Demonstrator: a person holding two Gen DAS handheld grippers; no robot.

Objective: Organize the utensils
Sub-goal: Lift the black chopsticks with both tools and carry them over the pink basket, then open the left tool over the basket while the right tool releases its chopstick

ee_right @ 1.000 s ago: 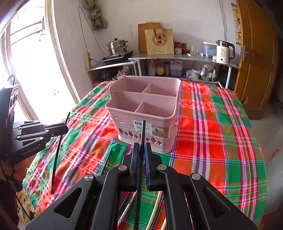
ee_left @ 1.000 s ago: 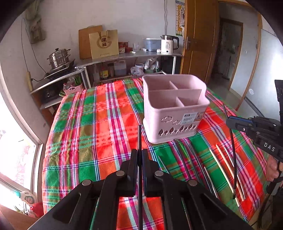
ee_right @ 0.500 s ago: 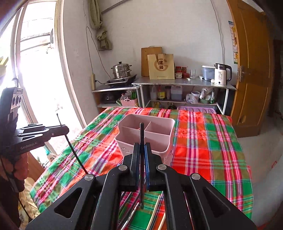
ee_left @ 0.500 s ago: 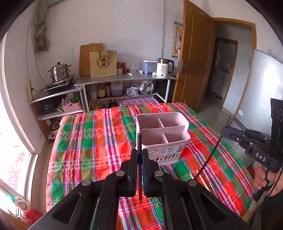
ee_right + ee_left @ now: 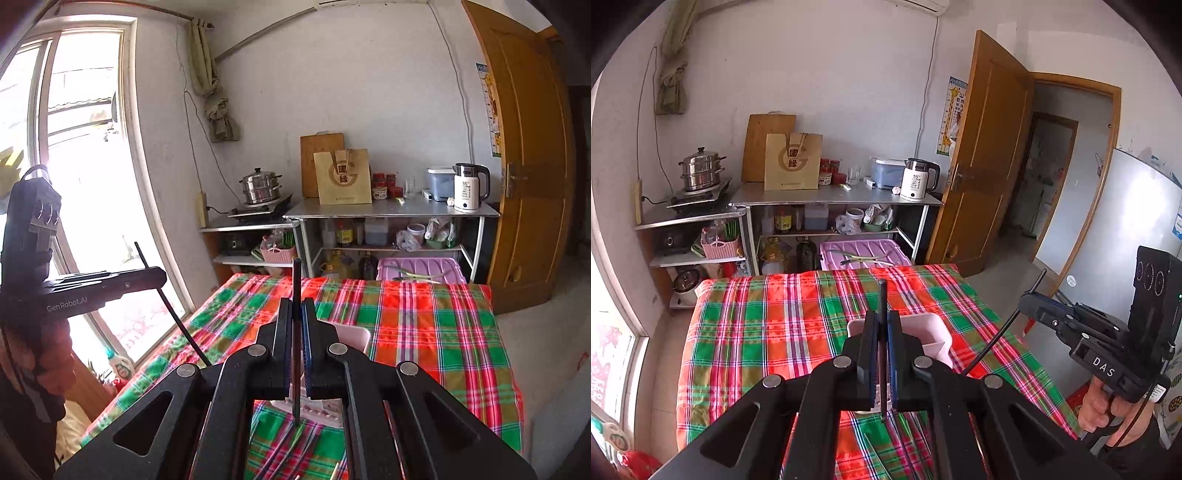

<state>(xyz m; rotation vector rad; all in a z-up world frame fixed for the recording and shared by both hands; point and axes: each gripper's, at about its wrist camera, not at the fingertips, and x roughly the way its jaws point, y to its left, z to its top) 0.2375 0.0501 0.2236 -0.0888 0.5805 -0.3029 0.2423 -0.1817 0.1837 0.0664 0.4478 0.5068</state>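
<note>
Home kitchen/dining rm. Steamer pot (image 5: 701, 172) on portable cooktop (image 5: 698, 196), electric kettle (image 5: 918, 179) on steel shelf unit (image 5: 834, 197) w/ oil bottles (image 5: 775, 254) below, cutting board (image 5: 764, 147) vs. wall, plaid-clothed table (image 5: 768, 332), fridge (image 5: 1123, 236), wooden door (image 5: 986, 147).

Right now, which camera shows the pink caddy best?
Neither shows it well, but the left wrist view is a little better: the caddy's rim and a divider show beside the left gripper, shut on a black chopstick. The right wrist view shows only a corner and its lower front.
</note>
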